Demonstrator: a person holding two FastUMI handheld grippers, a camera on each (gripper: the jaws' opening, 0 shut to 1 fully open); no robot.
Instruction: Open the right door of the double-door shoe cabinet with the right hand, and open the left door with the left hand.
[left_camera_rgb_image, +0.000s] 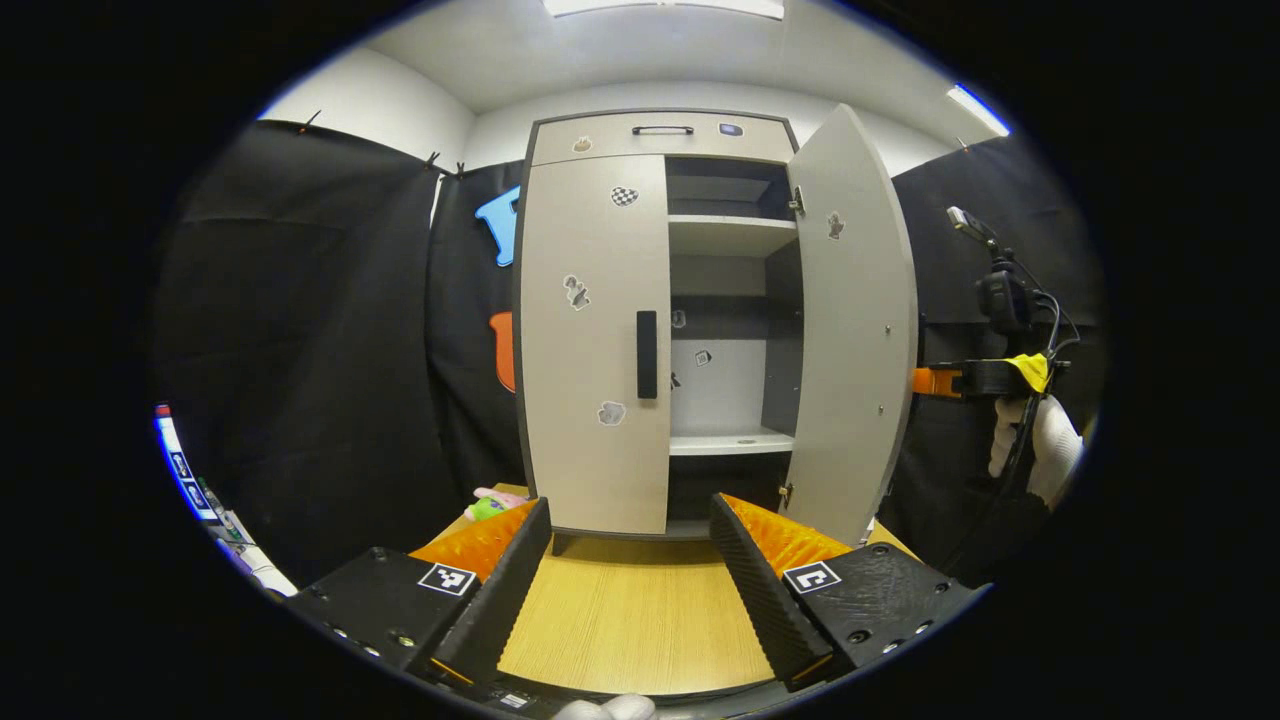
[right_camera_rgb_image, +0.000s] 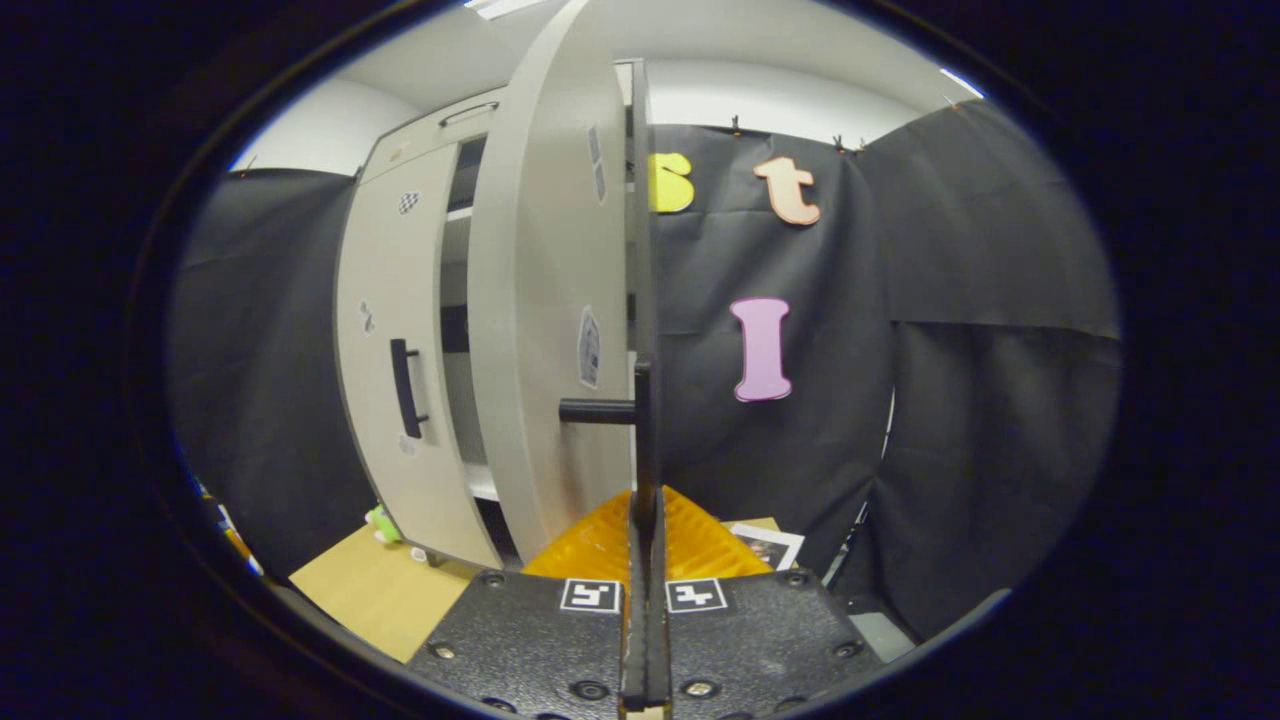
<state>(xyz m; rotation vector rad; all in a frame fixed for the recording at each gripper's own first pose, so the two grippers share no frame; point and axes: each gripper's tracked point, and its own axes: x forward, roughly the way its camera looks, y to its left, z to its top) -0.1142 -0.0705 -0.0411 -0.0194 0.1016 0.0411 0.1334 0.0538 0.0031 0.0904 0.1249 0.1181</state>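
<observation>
1. Right gripper (right_camera_rgb_image: 642, 520) fingers closed tight on the handle (right_camera_rgb_image: 640, 440) of the swung-open right door (right_camera_rgb_image: 545, 300).
2. Left gripper (left_camera_rgb_image: 630, 560) fingers spread wide, empty, above the desk (left_camera_rgb_image: 640, 620).
3. Left door (left_camera_rgb_image: 595, 340) shut, straight ahead on the shoe cabinet (left_camera_rgb_image: 660, 135).

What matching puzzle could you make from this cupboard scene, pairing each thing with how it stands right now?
Things:
1. right door
2. left door
3. left gripper
4. right gripper

States:
A. closed flat against the cabinet
B. swung out, showing the shelves
C. shut on the door's handle
D. open, short of the cabinet, over the wooden floor

Pairs: 1-B, 2-A, 3-D, 4-C
</observation>
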